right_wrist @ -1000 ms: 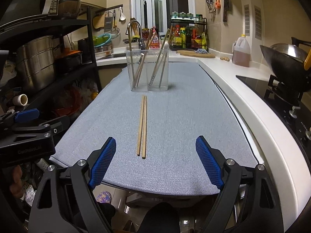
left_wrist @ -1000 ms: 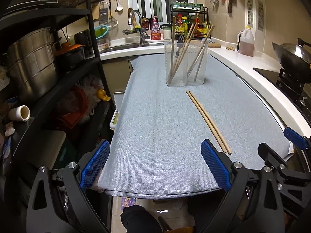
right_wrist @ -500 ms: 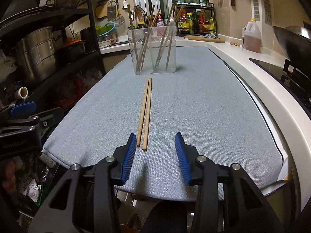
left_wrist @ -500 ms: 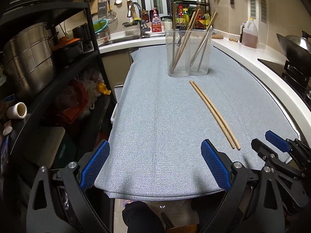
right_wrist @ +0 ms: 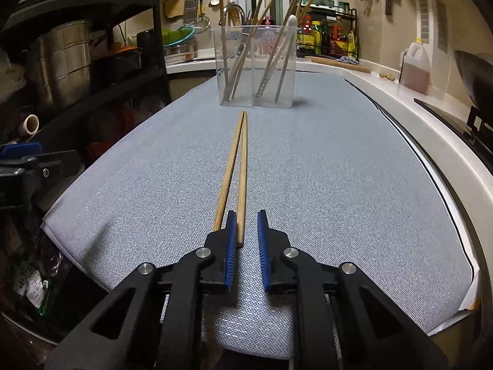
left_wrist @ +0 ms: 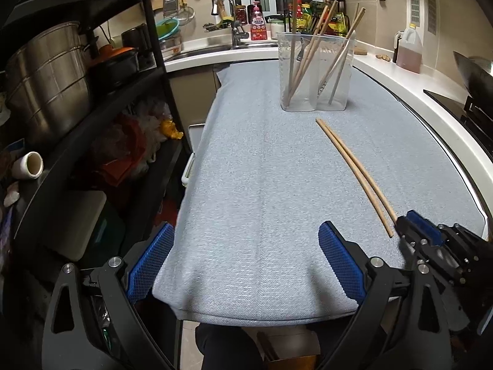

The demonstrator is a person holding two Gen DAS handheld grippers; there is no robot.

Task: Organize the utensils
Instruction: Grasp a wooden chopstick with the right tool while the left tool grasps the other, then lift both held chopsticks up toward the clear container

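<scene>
The right gripper [right_wrist: 247,240] rests low on the grey cloth [right_wrist: 339,169] at the near ends of two loose chopsticks [right_wrist: 238,160]. Its jaws have just been closing and now stand narrow. The right-hand stick of the pair lies in the gap against the left pad; the other stick lies outside that pad. A sliver of cloth shows between the enclosed stick and the right pad, so the grip is not yet made: the gripper is unclenched and holds nothing. The left gripper [left_wrist: 246,265] hovers wide open and empty at the cloth's near edge, nearer than the stick ends and to their left.

Landmark: the clear holder [right_wrist: 257,64]. The loose pair lies flat on the cloth on the near side of the holder, far tips just short of its base, near ends spread apart at the gripper. The holder stands upright and already contains several chopsticks and what appears to be a spoon.

Procedure for the current step, as judged:
1. Finish closing only if a single stick is intended; to lift both, reopen and shift left to straddle the pair.
2. Keep the pads level with the cloth so the stick does not roll out.
3. Grip close to the end, then raise the far tip clear of the holder's rim before inserting.
</scene>
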